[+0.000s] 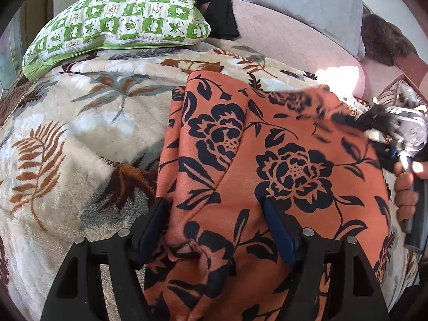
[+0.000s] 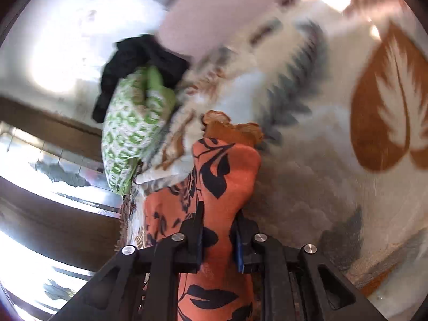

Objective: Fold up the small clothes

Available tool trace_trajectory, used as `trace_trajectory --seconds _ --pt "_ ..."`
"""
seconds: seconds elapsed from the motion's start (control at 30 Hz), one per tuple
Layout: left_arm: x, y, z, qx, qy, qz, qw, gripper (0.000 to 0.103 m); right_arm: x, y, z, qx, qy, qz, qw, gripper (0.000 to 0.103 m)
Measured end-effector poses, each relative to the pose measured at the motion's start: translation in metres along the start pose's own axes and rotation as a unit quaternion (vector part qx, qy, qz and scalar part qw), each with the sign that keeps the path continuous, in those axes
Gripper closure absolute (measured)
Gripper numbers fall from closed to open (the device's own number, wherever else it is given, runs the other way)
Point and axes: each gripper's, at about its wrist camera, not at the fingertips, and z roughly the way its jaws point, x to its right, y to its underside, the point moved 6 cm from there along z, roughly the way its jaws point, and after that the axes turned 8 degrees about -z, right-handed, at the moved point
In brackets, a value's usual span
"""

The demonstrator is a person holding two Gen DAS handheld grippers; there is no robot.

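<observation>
We are mid-fold: the orange floral garment [image 1: 267, 160] lies partly doubled on the leaf-print blanket [image 1: 67, 133]. Our right gripper [image 2: 218, 238] clenches its edge; our left gripper [image 1: 216, 222] straddles it, spread wide.

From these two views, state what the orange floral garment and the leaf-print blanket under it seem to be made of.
Orange floral garment: looks like thin woven or knit cloth, matte with faint sheen; it drapes and creases softly and bunches between the right gripper fingers. Leaf-print blanket: probably plush fleece; its fuzzy, embossed pile shows. Exact fibres can't be told.
</observation>
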Motion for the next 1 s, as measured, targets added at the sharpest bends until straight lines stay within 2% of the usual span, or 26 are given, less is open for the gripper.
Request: trace_trajectory --seconds 0.07,0.1,0.13,0.17,0.2,0.27,0.33,0.4,0.43,0.47,0.5,0.57,0.6,0.67,0.7,0.8,0.87,0.9,0.93,0.97,1.0 --pt "0.002 0.001 -0.001 0.002 -0.004 0.008 1.0 0.026 0.024 0.01 0.016 -0.036 0.034 0.039 0.998 0.075" --pt "0.001 0.0 -0.001 0.002 -0.003 0.008 1.0 0.026 0.029 0.016 0.016 -0.042 0.015 0.068 0.997 0.067" --pt "0.0 0.0 0.0 0.0 0.0 0.005 1.0 0.026 0.029 0.019 0.007 -0.029 -0.006 0.079 0.996 0.047" --pt "0.0 0.0 0.0 0.0 0.0 0.001 1.0 0.026 0.023 0.022 -0.006 -0.016 -0.018 0.071 0.997 0.034" --pt "0.0 0.0 0.0 0.002 -0.002 0.001 1.0 0.025 0.018 0.026 -0.02 -0.004 -0.021 0.06 0.998 0.027" --pt "0.002 0.001 -0.001 0.007 -0.007 0.005 0.9999 0.025 0.011 0.041 -0.043 0.004 -0.046 0.059 0.997 0.027" --pt "0.001 0.0 -0.001 0.005 -0.004 0.0 1.0 0.025 0.013 0.064 -0.047 -0.021 -0.056 0.076 0.995 0.027" --pt "0.001 0.001 -0.001 0.004 0.0 -0.001 1.0 0.025 0.012 0.08 -0.033 -0.049 -0.056 0.094 0.993 0.027" --pt "0.0 0.001 -0.001 0.004 0.001 -0.001 1.0 0.025 0.008 0.088 -0.026 -0.067 -0.058 0.089 0.992 0.034" --pt "-0.001 0.001 -0.001 0.004 0.002 -0.002 1.0 0.025 0.0 0.092 -0.022 -0.075 -0.051 0.065 0.994 0.055" --pt "-0.002 0.001 -0.001 0.004 0.005 -0.004 1.0 0.025 -0.011 0.093 -0.029 -0.066 -0.032 0.041 0.996 0.07" --pt "-0.002 0.0 -0.002 0.003 0.008 -0.005 0.9999 0.025 -0.027 0.09 -0.037 -0.052 -0.002 -0.004 0.999 0.072" --pt "-0.002 0.0 -0.001 0.002 0.008 -0.005 1.0 0.024 -0.022 0.094 -0.035 -0.059 0.014 -0.002 0.998 0.072" --pt "-0.001 0.0 -0.001 0.003 0.006 -0.002 1.0 0.024 -0.007 0.103 -0.024 -0.084 0.029 0.026 0.996 0.069" --pt "-0.002 0.0 -0.001 0.004 0.007 -0.002 1.0 0.024 -0.008 0.103 -0.031 -0.073 0.016 0.036 0.997 0.063" --pt "-0.003 0.0 -0.001 0.0 0.012 -0.009 0.9999 0.024 -0.022 0.11 -0.06 -0.039 -0.009 0.042 0.998 0.024" --pt "-0.002 0.0 -0.001 0.003 0.009 -0.007 0.9999 0.024 -0.025 0.12 -0.069 -0.021 -0.007 0.046 0.999 0.021" --pt "-0.002 0.0 -0.001 0.003 0.01 -0.007 0.9999 0.024 -0.019 0.132 -0.064 -0.036 -0.008 0.065 0.997 0.022" --pt "-0.003 0.0 -0.001 0.003 0.013 -0.009 0.9999 0.024 -0.019 0.143 -0.051 -0.075 -0.011 0.073 0.994 0.05" --pt "-0.003 0.001 -0.003 0.002 0.016 -0.008 0.9998 0.024 -0.021 0.151 -0.044 -0.095 0.002 0.061 0.994 0.074" --pt "-0.005 0.0 -0.009 0.004 0.018 -0.008 0.9998 0.024 -0.026 0.152 -0.048 -0.085 0.017 0.042 0.995 0.074"
